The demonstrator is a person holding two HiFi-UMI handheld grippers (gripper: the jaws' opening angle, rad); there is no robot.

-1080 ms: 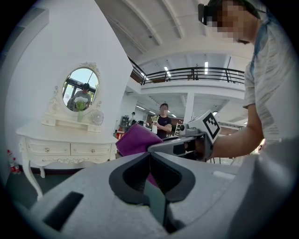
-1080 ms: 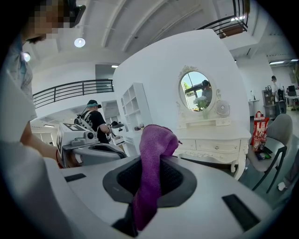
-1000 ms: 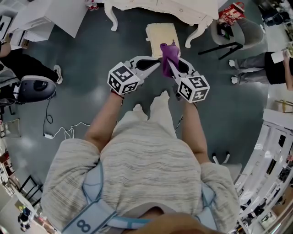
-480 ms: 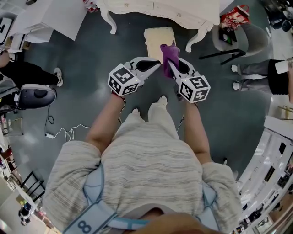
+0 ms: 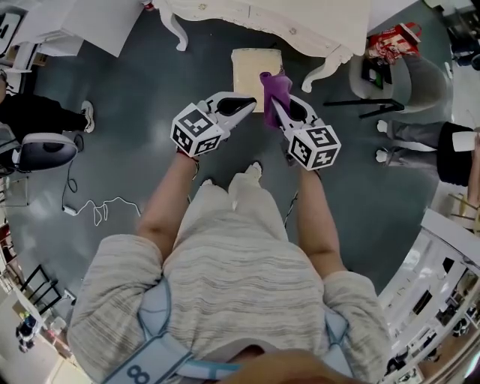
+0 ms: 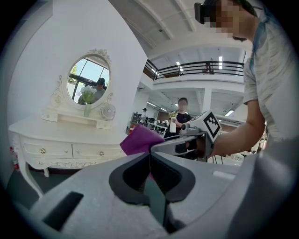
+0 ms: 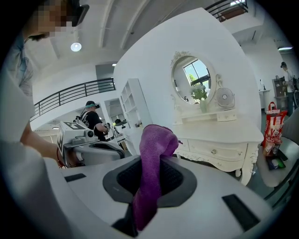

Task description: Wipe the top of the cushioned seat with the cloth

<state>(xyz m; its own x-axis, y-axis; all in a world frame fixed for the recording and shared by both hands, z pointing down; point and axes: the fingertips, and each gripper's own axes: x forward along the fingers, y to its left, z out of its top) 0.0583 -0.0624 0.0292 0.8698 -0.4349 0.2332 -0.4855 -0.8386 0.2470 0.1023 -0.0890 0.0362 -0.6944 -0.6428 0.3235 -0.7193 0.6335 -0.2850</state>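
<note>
A cream cushioned seat (image 5: 251,72) stands on the dark floor just in front of a white dressing table (image 5: 262,19). My right gripper (image 5: 274,104) is shut on a purple cloth (image 5: 273,95), which bunches above the jaws (image 7: 156,144) and hangs over the seat's near right edge in the head view. My left gripper (image 5: 250,104) is held beside it, jaws shut with nothing between them (image 6: 148,161). Both grippers are in the air, short of the seat. The purple cloth (image 6: 140,140) and the right gripper show past the left jaws.
The dressing table carries an oval mirror (image 7: 193,80) and curved legs (image 5: 174,34) either side of the seat. A grey chair with a red bag (image 5: 396,41) is at the right. A seated person (image 5: 30,120) and a cable (image 5: 97,211) are at the left.
The person has stepped forward, so both grippers and the cloth are nearer the seat and table. The left gripper has drawn slightly away from the cloth.
</note>
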